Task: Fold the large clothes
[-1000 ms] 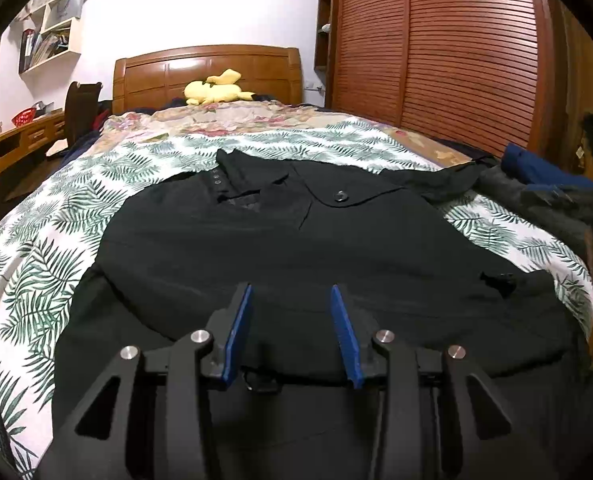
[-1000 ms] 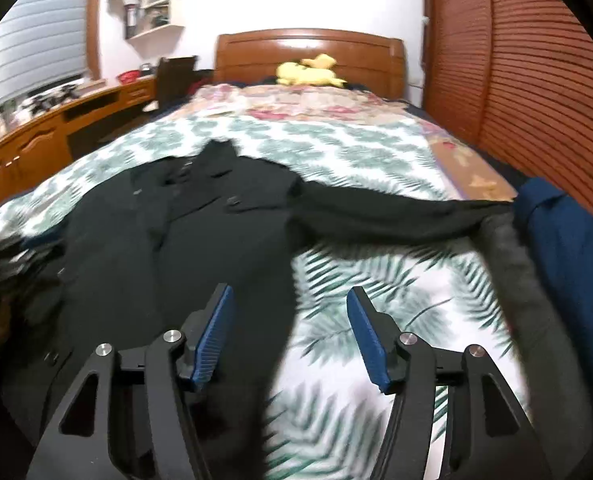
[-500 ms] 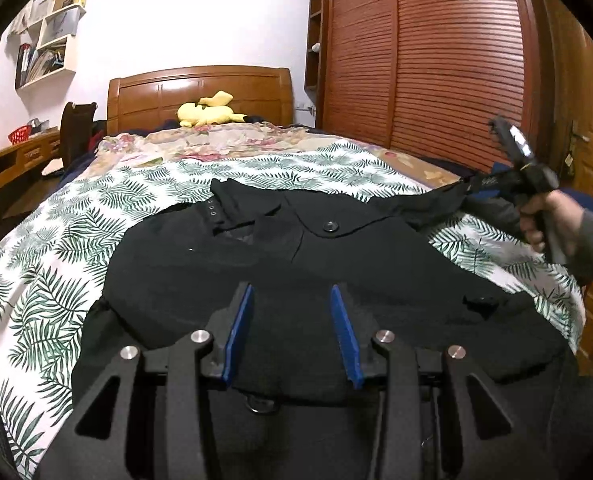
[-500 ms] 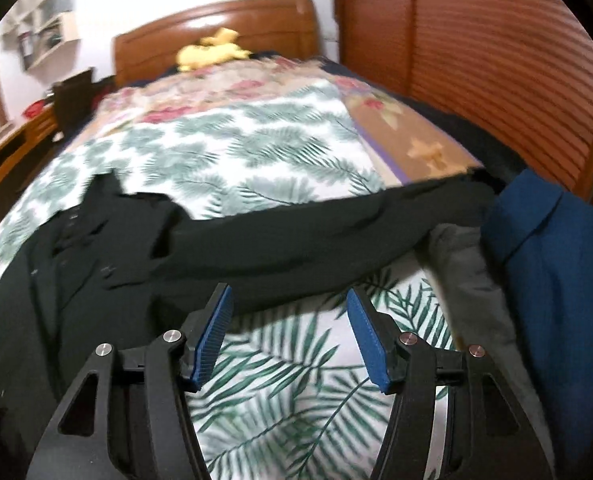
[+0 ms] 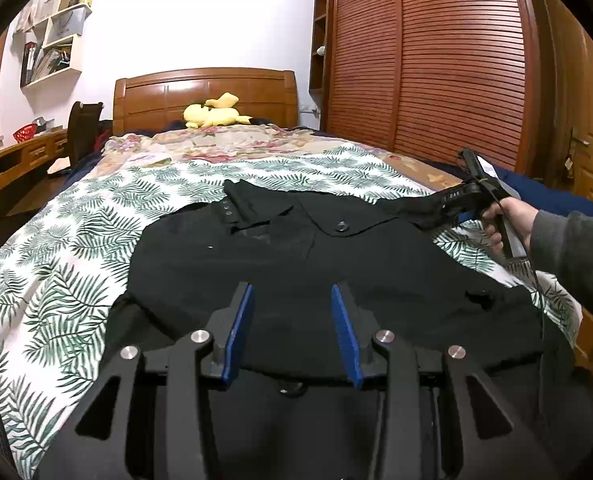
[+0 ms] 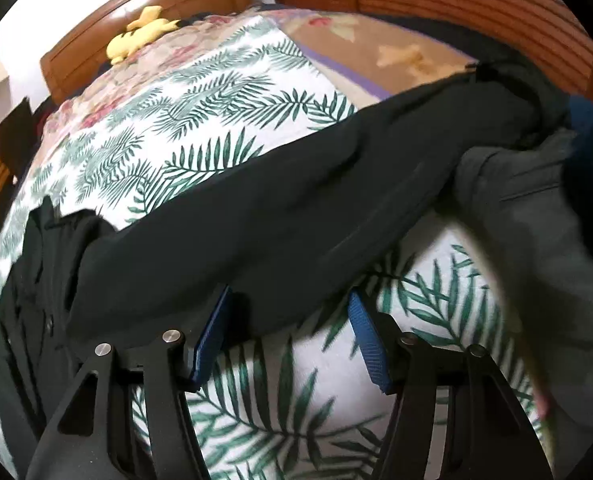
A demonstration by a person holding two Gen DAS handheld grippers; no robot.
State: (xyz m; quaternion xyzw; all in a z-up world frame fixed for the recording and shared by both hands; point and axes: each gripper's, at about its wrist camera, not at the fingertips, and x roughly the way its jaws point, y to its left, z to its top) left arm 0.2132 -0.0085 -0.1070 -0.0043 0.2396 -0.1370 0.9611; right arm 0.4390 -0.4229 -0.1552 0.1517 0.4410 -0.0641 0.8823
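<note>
— Anything moved since a second ago?
— Yes: the right gripper (image 6: 290,330) has swung across to the black coat's (image 5: 316,264) outstretched sleeve (image 6: 280,216); its jaws stand apart, clamping nothing.
— And the left gripper (image 5: 292,330)?
— Apart too, empty, over the coat spread on the leaf-print bedspread (image 5: 56,264).
— What crowds the sleeve?
— A grey garment (image 6: 536,240) and a blue one (image 6: 592,148) beside its cuff.

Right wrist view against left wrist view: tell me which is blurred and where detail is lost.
Right wrist view: smeared, worst on the grey garment. Left wrist view: sharp, fisheye-bent wardrobe doors; the black coat swallows its folds.
</note>
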